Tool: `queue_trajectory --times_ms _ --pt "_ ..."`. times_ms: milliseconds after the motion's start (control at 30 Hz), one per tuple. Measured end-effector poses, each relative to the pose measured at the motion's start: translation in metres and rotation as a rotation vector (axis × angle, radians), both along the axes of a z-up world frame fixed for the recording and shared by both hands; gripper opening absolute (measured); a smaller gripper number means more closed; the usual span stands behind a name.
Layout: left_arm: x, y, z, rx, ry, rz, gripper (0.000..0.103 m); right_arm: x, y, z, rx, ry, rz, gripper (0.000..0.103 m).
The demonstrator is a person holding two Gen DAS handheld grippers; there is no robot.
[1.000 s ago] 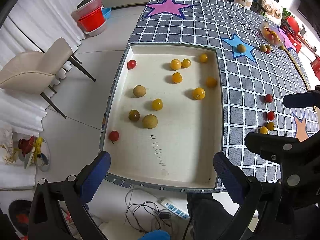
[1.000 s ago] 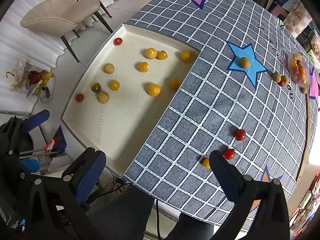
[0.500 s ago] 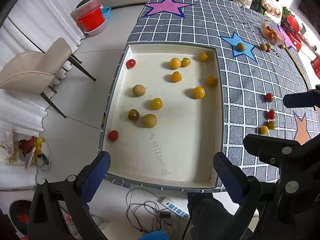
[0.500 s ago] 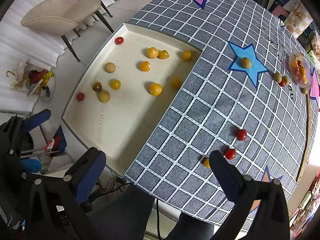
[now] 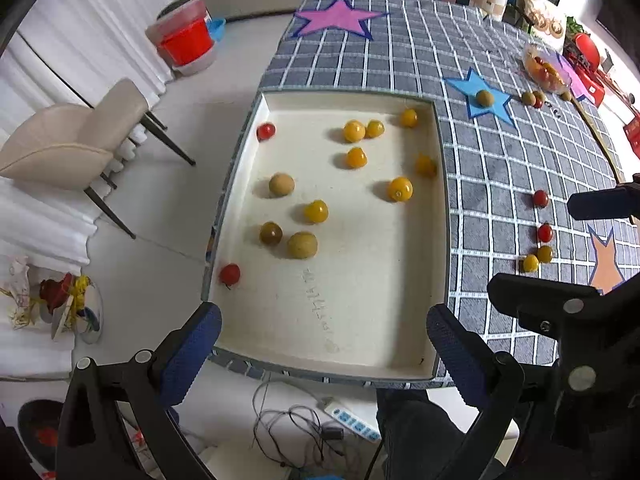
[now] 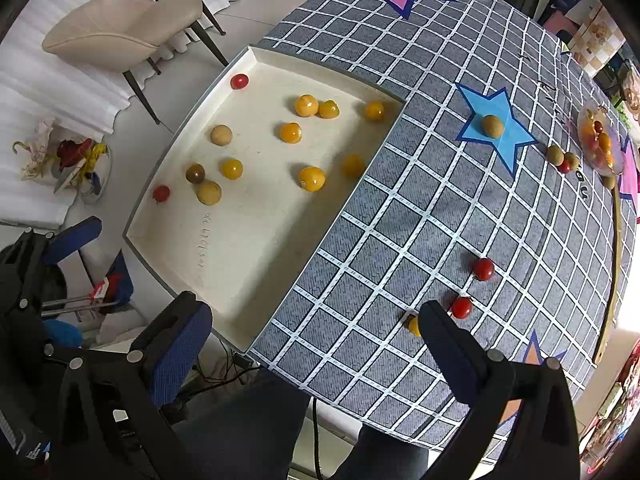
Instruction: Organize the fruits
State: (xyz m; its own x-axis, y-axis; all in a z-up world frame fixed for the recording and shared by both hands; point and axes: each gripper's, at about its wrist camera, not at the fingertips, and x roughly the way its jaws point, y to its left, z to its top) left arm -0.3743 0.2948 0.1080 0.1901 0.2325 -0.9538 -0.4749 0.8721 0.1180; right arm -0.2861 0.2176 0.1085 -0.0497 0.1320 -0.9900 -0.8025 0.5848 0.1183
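We are holding the left hand-held gripper (image 5: 324,336) above the near edge of the cream tray (image 5: 360,320), its blue-padded fingers spread wide and gripping nothing. We are keeping the right hand-held gripper (image 6: 316,332) over the near part of the checked bench (image 6: 400,208), jaws likewise wide apart and empty.

Most of the fruit is lying loose in the tray: a red tomato (image 5: 265,131) in the far left corner, another red tomato (image 5: 229,273) against the left wall nearer us, a cluster of yellow tomatoes (image 5: 354,131) toward the far end, and a tan fruit (image 5: 281,185), a dark fruit (image 5: 271,233) and a greenish fruit (image 5: 302,245) on the left half.

On the bench to the right of the tray we are seeing two red tomatoes (image 6: 483,269) and a yellow one (image 6: 413,325) partly hidden behind the right gripper's finger. Farther off, a brownish fruit (image 6: 492,126) is sitting on the blue star (image 6: 516,140), and more small fruit is lying beside a clear bowl (image 6: 600,142) of tomatoes.
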Motion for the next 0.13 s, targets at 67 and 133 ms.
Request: queue_trajectory --times_ms 67,133 --pt "0.0005 -0.0015 0.0007 0.006 -0.002 -0.012 0.103 -0.0021 0.0003 -0.0001 -0.001 -0.001 -0.004 0.103" --pt "0.0008 -0.0019 -0.0008 -0.008 0.004 -0.013 0.103 -0.0035 0.0009 0.0000 -0.002 -0.001 -0.007 0.103"
